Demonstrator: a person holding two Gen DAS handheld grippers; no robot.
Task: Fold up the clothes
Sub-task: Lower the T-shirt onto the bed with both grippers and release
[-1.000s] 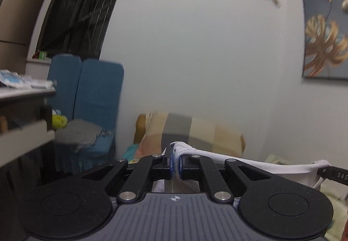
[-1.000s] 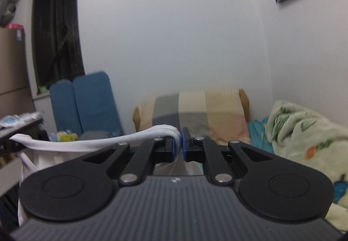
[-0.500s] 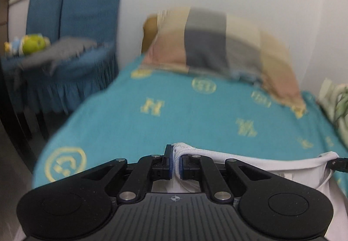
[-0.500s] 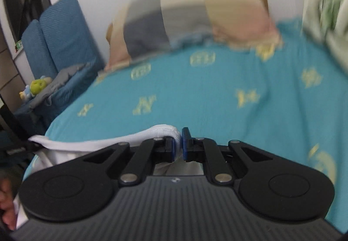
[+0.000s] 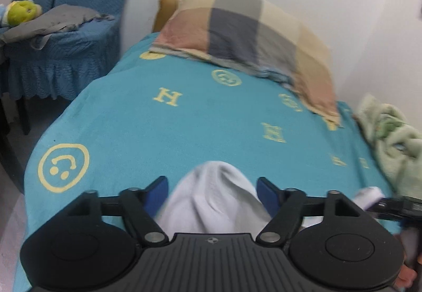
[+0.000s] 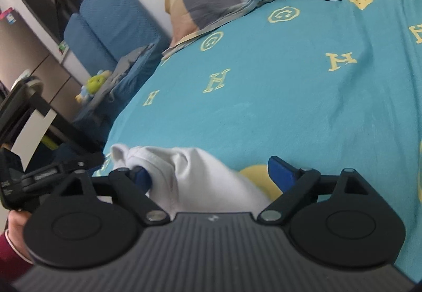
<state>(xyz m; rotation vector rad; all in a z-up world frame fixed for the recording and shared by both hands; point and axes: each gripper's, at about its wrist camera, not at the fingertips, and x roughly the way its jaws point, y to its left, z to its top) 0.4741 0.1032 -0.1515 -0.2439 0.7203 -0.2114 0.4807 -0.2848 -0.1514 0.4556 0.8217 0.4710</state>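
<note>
Both tools have just been opening over the bed; the left tool stands with its blue pads spread wide and the white garment slumped loose between them, no pad pressing it; the right tool is spread just as wide, the same white cloth bunched between its pads and lying against the left one, gripped by neither. The garment sits at the near edge of the teal bedspread, well short of the checked pillow. It looks freshly laid down for folding; to do this well, I'd say back the tools clear without snagging the cloth, check it lies flat, smooth out the humps, then take two matching corners before folding, so the edges meet squarely.
</note>
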